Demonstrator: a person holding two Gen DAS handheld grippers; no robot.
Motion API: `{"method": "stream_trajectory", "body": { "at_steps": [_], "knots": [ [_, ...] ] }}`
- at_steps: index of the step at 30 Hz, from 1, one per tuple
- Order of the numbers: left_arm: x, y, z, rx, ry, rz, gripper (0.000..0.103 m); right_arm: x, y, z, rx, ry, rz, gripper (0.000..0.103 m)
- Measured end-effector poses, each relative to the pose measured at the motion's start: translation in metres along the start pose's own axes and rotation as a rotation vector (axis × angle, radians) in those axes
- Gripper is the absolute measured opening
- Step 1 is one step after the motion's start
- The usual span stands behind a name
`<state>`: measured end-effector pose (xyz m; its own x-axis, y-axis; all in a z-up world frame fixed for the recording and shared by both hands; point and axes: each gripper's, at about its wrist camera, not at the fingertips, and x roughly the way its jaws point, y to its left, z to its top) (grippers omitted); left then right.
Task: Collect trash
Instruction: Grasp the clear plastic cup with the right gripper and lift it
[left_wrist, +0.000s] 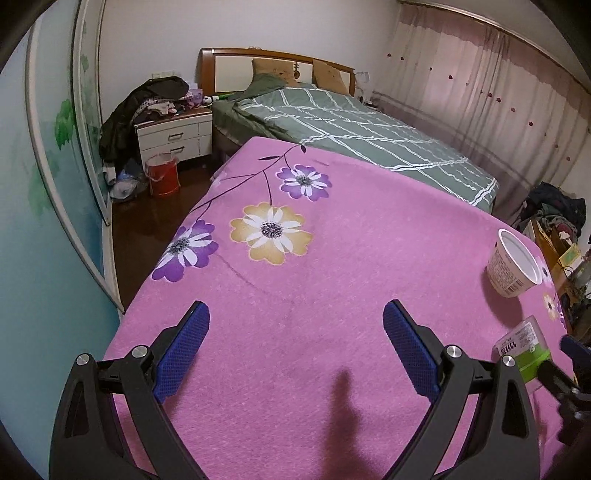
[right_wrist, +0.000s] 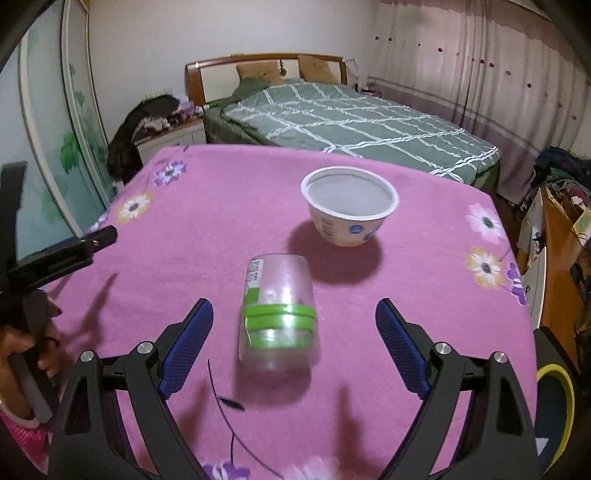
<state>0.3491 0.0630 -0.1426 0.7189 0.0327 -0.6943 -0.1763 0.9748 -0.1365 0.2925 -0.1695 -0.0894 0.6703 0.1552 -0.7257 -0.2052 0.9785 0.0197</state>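
Both your hand-held grippers, left (left_wrist: 295, 347) and right (right_wrist: 294, 345), stand spread and empty. The clear jar (right_wrist: 279, 314) lies toppled on the pink bench (right_wrist: 424, 295), just before the white cup (right_wrist: 349, 205).

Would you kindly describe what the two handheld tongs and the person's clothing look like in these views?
Both the left tongs and the right tongs have black plastic scissor-like arms with triangular cut-outs, round silver pivot bolts, and flat blue fingers with a textured mesh surface. No cables show. At the right wrist view's lower left edge, a pink knitted sleeve covers the person's wrist.
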Motion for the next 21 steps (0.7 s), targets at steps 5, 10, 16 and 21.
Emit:
{"method": "stream_trajectory", "body": {
  "at_steps": [5, 10, 16, 21],
  "knots": [
    [0.0, -0.004, -0.001, 0.014, 0.002, -0.001, 0.094, 0.024, 0.0, -0.002, 0.022, 0.071, 0.019, 0.061],
    [0.001, -0.006, 0.0, 0.016, 0.007, -0.004, 0.094, 0.02, -0.004, -0.007, 0.043, 0.08, 0.045, 0.048],
    [0.003, -0.007, 0.0, 0.017, 0.012, -0.004, 0.094, -0.011, -0.024, -0.023, 0.08, 0.027, 0.028, 0.048],
    [0.003, -0.008, 0.0, 0.021, 0.009, -0.003, 0.094, -0.039, -0.063, -0.043, 0.157, -0.021, -0.041, 0.048]
  ]
}}
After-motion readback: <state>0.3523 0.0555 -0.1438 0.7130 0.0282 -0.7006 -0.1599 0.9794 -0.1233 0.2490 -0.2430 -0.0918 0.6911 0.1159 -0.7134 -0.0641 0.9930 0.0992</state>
